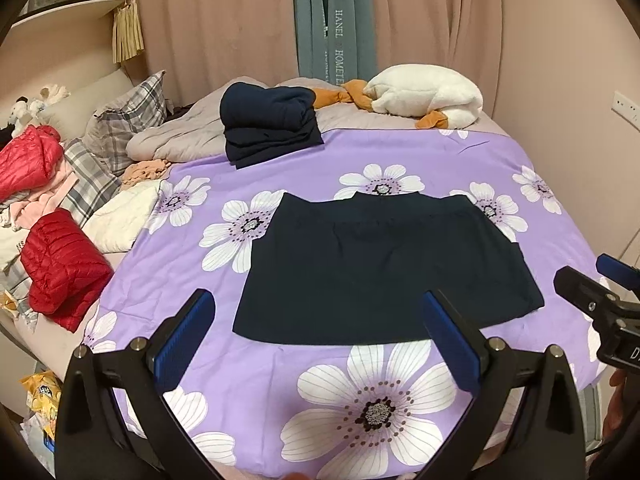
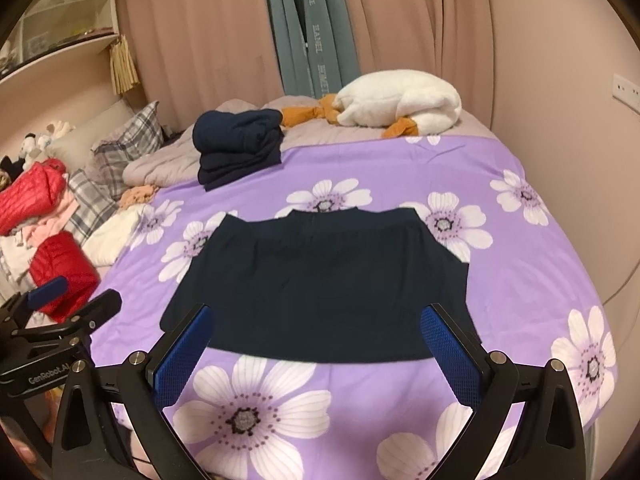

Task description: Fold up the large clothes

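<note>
A dark navy garment (image 1: 384, 264) (image 2: 320, 284) lies flat on the purple flowered bedspread (image 1: 280, 364) (image 2: 520, 264), partly folded into a rough rectangle with its collar at the far edge. My left gripper (image 1: 318, 308) hovers open above the garment's near edge, nothing between its blue pads. My right gripper (image 2: 316, 320) is open too, above the near hem. Each gripper shows in the other's view: the right one (image 1: 608, 280) at the right edge, the left one (image 2: 60, 300) at the left edge.
A stack of folded navy clothes (image 1: 268, 124) (image 2: 238, 148) sits at the far side of the spread. A white and orange plush goose (image 1: 424, 96) lies behind it. Red down jackets (image 1: 60, 268), plaid pillows (image 1: 128, 112) and loose clothes crowd the left.
</note>
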The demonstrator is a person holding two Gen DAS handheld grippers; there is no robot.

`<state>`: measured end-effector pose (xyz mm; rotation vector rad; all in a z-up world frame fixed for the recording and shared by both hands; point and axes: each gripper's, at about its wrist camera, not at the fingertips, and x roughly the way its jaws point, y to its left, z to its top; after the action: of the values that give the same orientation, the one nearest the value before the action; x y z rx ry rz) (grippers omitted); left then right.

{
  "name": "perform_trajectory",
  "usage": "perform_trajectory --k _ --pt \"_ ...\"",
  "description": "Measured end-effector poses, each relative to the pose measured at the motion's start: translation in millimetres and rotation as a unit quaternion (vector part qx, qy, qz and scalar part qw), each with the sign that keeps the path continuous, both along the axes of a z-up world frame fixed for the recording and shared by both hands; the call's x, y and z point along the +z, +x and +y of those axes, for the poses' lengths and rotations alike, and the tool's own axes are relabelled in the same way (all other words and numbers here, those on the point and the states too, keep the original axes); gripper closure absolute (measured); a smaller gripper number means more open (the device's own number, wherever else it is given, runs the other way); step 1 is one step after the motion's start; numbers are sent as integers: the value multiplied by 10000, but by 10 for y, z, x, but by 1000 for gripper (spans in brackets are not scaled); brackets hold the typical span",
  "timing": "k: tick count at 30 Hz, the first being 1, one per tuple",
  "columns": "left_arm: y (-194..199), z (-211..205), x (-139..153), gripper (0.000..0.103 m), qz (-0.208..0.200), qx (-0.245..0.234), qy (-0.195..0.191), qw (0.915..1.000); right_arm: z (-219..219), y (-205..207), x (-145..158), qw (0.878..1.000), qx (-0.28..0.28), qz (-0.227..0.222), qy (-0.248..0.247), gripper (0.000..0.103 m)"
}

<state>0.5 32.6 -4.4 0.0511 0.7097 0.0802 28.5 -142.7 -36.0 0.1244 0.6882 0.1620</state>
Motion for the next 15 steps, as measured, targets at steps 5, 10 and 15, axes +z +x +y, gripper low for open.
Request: perform_trajectory --k 5,10,15 --pt "-32 -3 -66 0 9 76 34 10000 76 -46 -59 9997 -36 -2 -229 1" --pt "-8 25 -131 0 122 89 0 9999 108 -27 -103 9996 28 106 -250 1" --pt "9 18 -203 0 261 62 -29 9996 114 -11 -150 9995 48 194 -237 1"
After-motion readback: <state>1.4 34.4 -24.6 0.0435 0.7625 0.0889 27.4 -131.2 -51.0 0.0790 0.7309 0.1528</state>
